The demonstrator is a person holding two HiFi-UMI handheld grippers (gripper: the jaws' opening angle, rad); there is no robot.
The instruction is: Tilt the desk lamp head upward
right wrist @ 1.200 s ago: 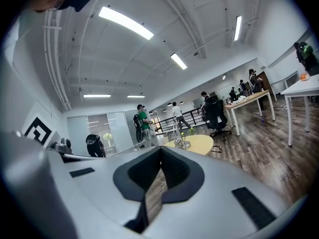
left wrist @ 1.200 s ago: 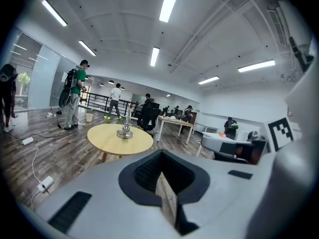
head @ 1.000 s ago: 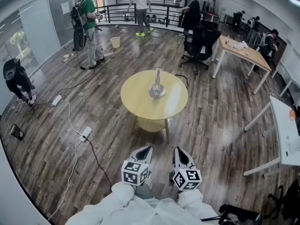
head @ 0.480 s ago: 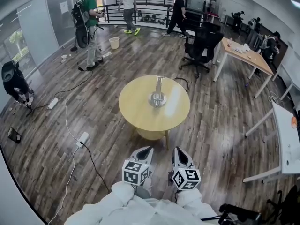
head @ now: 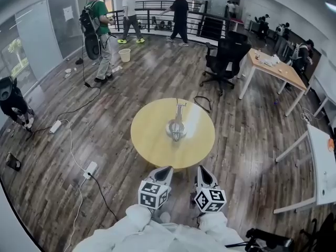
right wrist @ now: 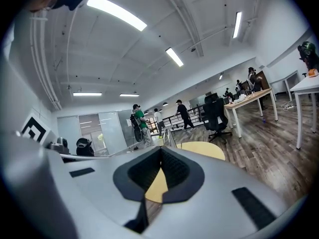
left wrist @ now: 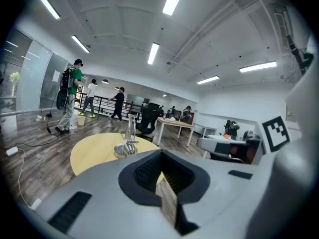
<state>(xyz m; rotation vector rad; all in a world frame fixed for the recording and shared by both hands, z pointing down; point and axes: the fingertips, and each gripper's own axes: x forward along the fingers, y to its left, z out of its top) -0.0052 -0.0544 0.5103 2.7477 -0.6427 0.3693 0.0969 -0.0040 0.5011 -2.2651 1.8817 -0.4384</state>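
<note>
A silver desk lamp (head: 177,126) stands near the middle of a round yellow table (head: 152,140), its thin arm upright and its head hanging low by the base. Both grippers are held close to my body, short of the table's near edge and apart from the lamp. My left gripper (head: 165,168) is shut with nothing between its jaws, and so is my right gripper (head: 201,168). In the left gripper view the lamp (left wrist: 127,142) shows on the table beyond the shut left gripper (left wrist: 161,172). In the right gripper view the table (right wrist: 202,149) lies beyond the shut right gripper (right wrist: 160,169).
A black office chair (head: 223,51) and a wooden desk (head: 273,62) stand at the back right, and a white table (head: 323,156) at the right edge. A power strip (head: 90,168) with cables lies on the floor at left. Several people stand or walk at the back.
The table and lamp have come nearer and sit lower in the head view. The people at the back have walked left. Both grippers keep their place and stay shut.
</note>
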